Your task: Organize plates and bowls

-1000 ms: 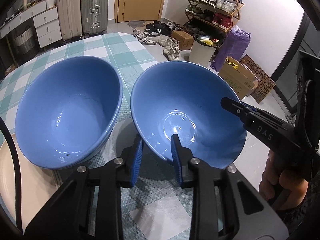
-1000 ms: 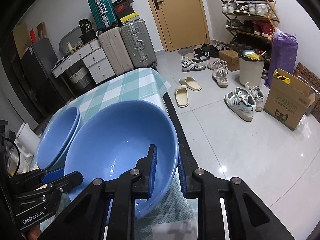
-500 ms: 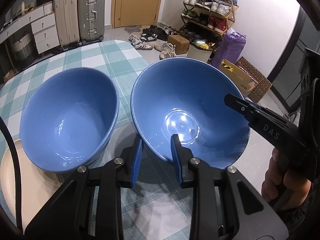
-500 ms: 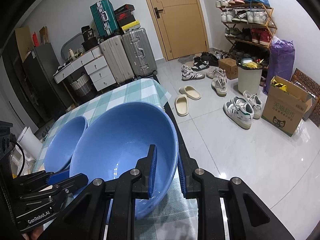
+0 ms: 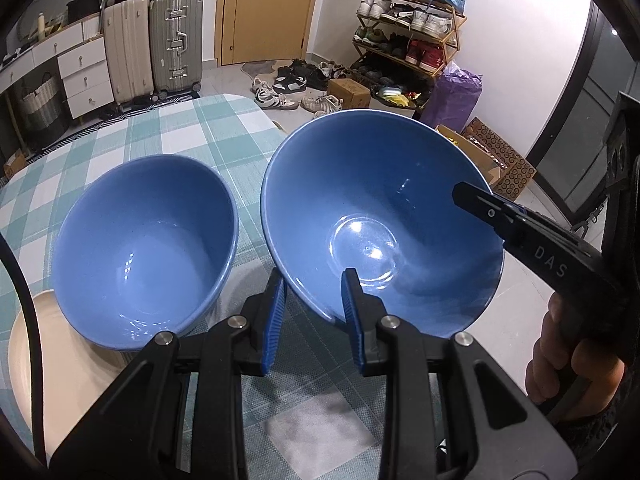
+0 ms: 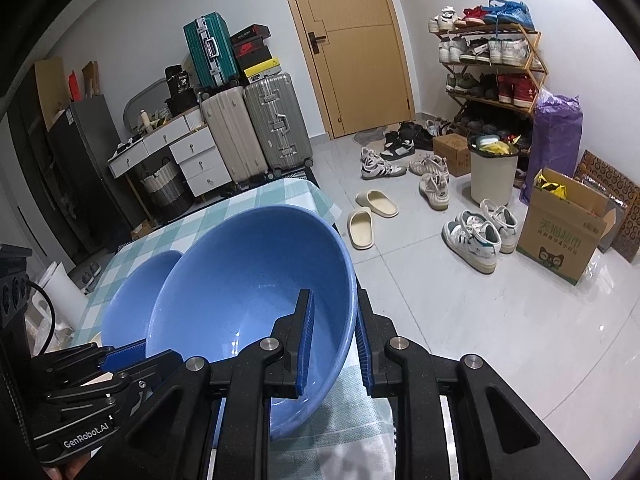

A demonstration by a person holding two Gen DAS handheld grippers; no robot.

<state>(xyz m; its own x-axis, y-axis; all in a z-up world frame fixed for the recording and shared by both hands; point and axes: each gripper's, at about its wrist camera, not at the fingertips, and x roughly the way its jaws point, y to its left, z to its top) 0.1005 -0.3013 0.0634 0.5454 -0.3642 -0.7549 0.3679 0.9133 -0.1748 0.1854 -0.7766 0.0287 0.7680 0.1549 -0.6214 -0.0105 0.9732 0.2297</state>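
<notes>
Both my grippers pinch the same blue bowl, held tilted above the checked worktop. My left gripper has its fingers narrow on the near rim, one pad inside, one outside. My right gripper clamps the opposite rim the same way. A second blue bowl sits just left, apart from the held one, resting on a cream plate.

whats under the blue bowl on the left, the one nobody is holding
The resting bowl sits partly over a cream plate on the checked tablecloth. The plate pokes out at the near left; the rest is hidden under the bowl.
</notes>
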